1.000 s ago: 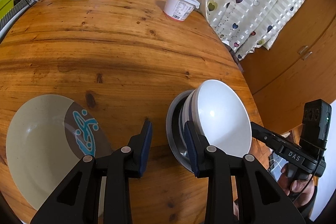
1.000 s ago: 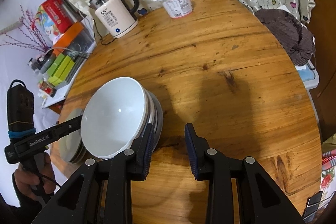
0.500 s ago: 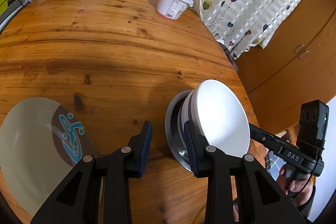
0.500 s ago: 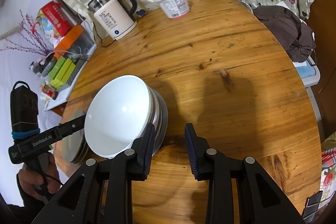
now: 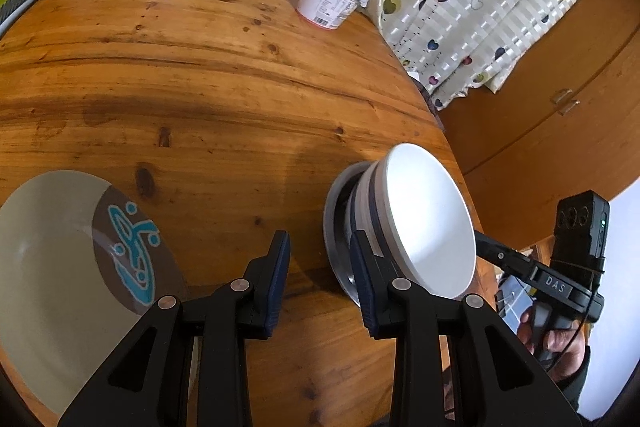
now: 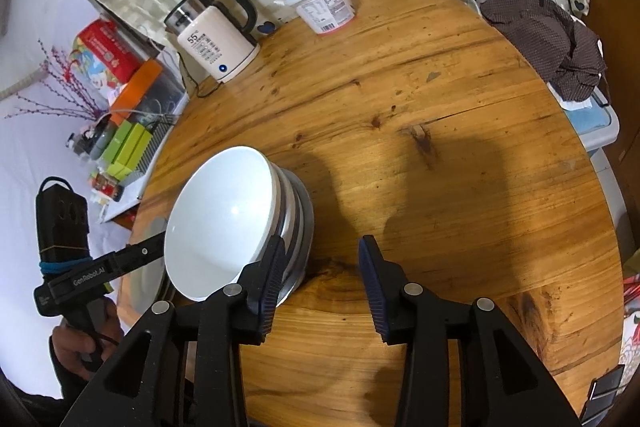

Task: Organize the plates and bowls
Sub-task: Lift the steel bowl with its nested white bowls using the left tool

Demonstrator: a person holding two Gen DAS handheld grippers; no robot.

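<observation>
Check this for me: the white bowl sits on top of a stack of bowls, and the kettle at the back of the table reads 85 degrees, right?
Not quite. The kettle reads 55, not 85, as the right wrist view shows. The white bowl does top the stack of bowls on the table.

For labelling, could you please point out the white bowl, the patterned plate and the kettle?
white bowl (image 6: 224, 223), right wrist view, inner wall.
patterned plate (image 5: 48, 259), left wrist view, cream inside.
kettle (image 6: 218, 47), right wrist view, cream body.
</observation>
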